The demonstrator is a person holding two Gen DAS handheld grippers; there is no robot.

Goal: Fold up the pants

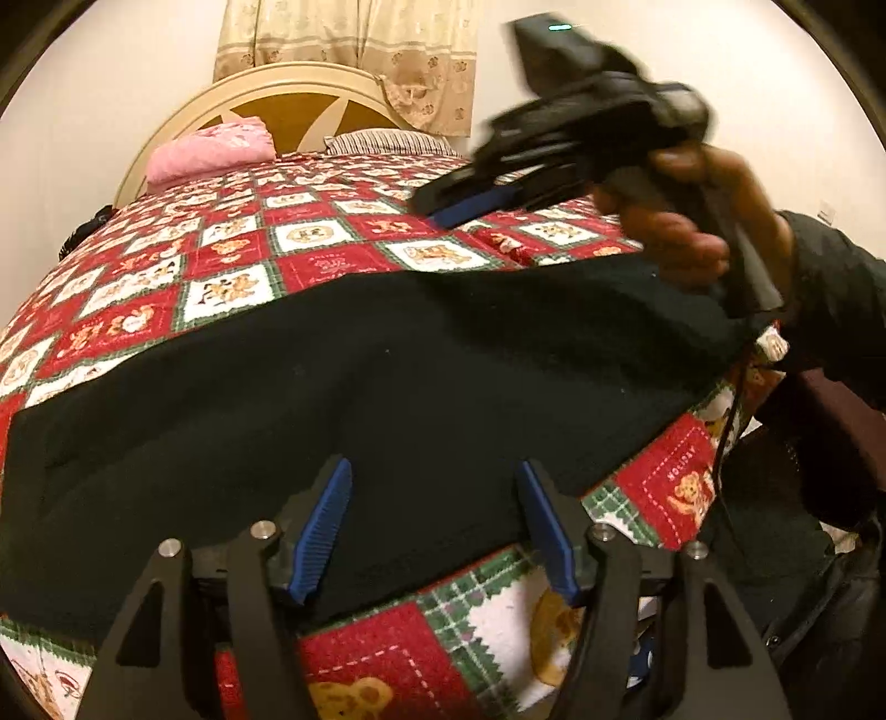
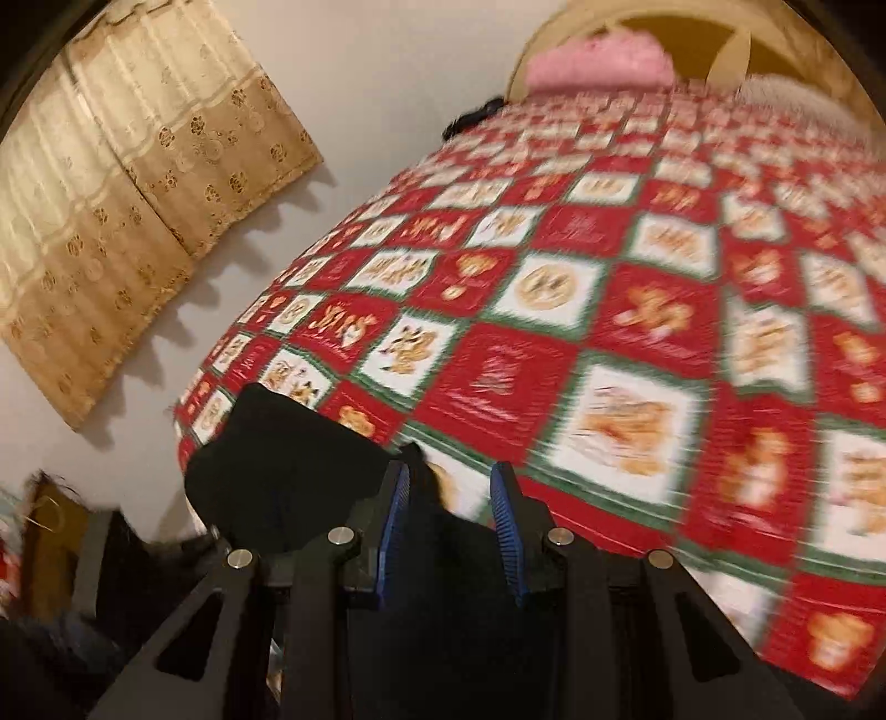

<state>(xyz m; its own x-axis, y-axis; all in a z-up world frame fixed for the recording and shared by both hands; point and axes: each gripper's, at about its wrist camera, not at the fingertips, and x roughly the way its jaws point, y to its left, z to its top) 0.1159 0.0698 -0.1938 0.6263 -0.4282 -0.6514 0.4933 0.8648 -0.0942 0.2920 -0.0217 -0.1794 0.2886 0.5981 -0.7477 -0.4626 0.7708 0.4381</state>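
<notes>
The black pants (image 1: 387, 387) lie flat across the near side of the bed (image 1: 310, 238). The left gripper (image 1: 434, 482) is open over their near edge, holding nothing. The right gripper (image 2: 449, 487) is partly open in the air, also with nothing. Grab only one layer, and the fold may come out crooked.

Pants (image 1: 387, 376) spread flat across near edge of quilt (image 1: 310, 238) on bed; left gripper (image 1: 434, 531) over their near hem, right gripper (image 1: 470, 207) above quilt beyond them, to the right. Two pillows (image 1: 210, 149) at far end against headboard (image 1: 288, 99); curtain (image 1: 354, 39) on wall behind.
</notes>
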